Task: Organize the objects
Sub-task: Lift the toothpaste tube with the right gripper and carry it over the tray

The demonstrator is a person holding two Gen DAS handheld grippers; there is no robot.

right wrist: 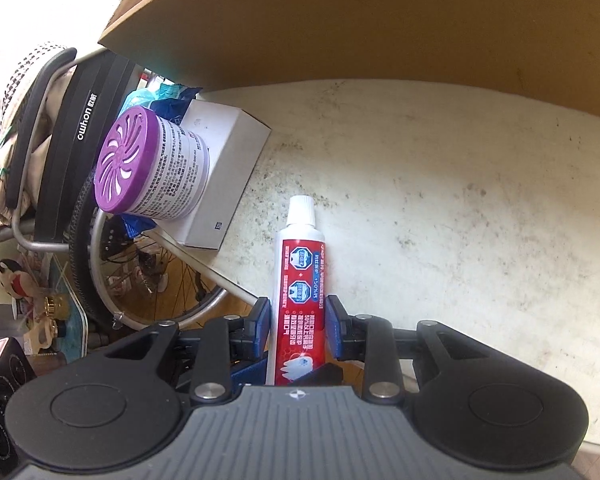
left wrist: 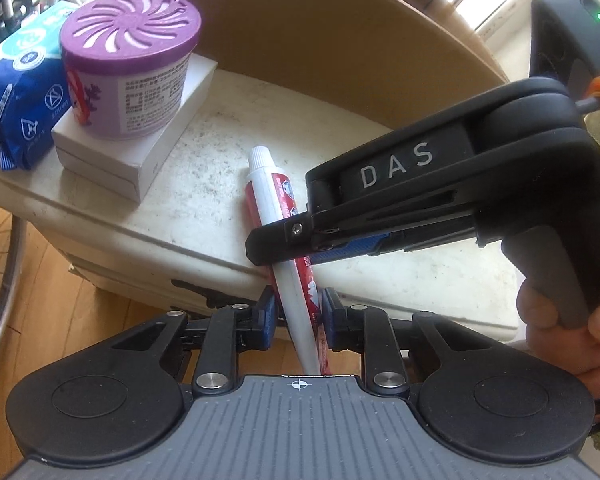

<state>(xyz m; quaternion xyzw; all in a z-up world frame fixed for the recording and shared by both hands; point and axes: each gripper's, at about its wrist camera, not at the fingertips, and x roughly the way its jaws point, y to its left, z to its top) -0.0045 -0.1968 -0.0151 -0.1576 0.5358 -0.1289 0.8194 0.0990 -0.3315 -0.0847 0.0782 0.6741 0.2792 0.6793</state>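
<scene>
Both my claws, left [left wrist: 299, 312] and right [left wrist: 296, 246], squeeze one toothpaste tube [left wrist: 284, 216] (cap up). If I pull them apart, it could bend or slip out.

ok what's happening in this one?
A person is tidying a tabletop with two handheld grippers. Both are shut on the same toothpaste tube: the right gripper pinches it mid-body, and the left gripper holds it nearer the tail. The tube's cap end points toward the white table. Off to the side, a purple air freshener sits on a white box, with a blue wipes pack beside it. A cardboard box stands behind.
</scene>
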